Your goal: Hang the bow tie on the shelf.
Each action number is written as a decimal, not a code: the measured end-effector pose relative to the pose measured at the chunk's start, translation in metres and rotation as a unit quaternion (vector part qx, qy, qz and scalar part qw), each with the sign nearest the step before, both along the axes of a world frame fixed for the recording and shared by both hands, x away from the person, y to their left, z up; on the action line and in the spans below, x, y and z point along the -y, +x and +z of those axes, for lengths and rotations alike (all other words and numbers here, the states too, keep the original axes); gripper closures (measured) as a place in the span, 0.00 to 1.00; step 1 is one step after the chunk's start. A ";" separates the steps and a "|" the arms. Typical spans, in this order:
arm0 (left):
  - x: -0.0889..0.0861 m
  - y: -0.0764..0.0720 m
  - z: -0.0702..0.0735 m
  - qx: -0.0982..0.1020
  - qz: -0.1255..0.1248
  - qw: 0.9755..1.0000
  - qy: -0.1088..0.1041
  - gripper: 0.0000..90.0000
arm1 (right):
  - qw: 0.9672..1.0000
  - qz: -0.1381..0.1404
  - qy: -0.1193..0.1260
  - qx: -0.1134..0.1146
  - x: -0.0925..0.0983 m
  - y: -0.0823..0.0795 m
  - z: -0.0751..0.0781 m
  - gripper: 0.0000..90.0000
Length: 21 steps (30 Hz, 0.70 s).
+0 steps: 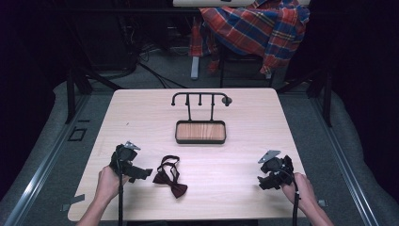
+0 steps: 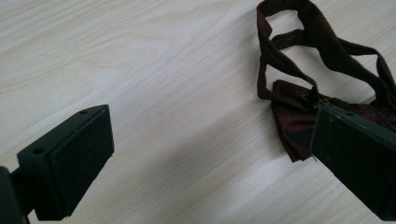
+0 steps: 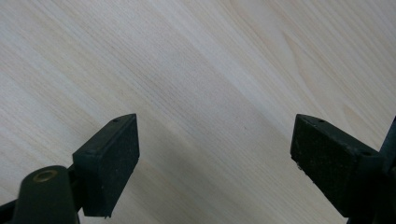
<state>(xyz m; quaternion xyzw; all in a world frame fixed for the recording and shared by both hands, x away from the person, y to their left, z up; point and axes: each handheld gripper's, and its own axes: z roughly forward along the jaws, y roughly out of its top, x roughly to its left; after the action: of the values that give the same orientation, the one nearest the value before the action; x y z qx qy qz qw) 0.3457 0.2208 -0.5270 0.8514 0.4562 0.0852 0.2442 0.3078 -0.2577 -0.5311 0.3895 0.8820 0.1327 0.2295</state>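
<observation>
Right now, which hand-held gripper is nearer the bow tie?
Left. The left hand-held gripper sits right beside the bow tie, jaws open; the right hand-held gripper is far across the table.

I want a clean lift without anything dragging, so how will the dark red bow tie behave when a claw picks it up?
The bow tie is cloth, so probably light and floppy. Its thin strap lies in loose loops and would likely dangle. The open left claw may need the thicker bow.
</observation>
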 end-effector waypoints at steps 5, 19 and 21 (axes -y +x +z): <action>0.011 0.002 0.000 -0.002 -0.010 1.000 0.007 0.00 | 1.000 0.012 0.012 -0.004 0.000 0.002 0.001 0.17; 0.009 0.010 0.000 0.000 0.017 1.000 0.008 0.00 | 0.998 -0.030 0.062 -0.001 0.007 0.005 0.005 0.17; 0.012 0.013 0.000 0.001 0.015 1.000 0.006 0.00 | 0.997 -0.036 0.064 0.000 0.008 0.006 0.004 0.17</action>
<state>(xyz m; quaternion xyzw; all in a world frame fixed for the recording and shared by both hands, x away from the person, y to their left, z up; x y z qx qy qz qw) 0.3591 0.2090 -0.5275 0.8458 0.4684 0.0920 0.2383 0.3140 -0.2660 -0.5267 0.4351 0.8570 0.1809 0.2086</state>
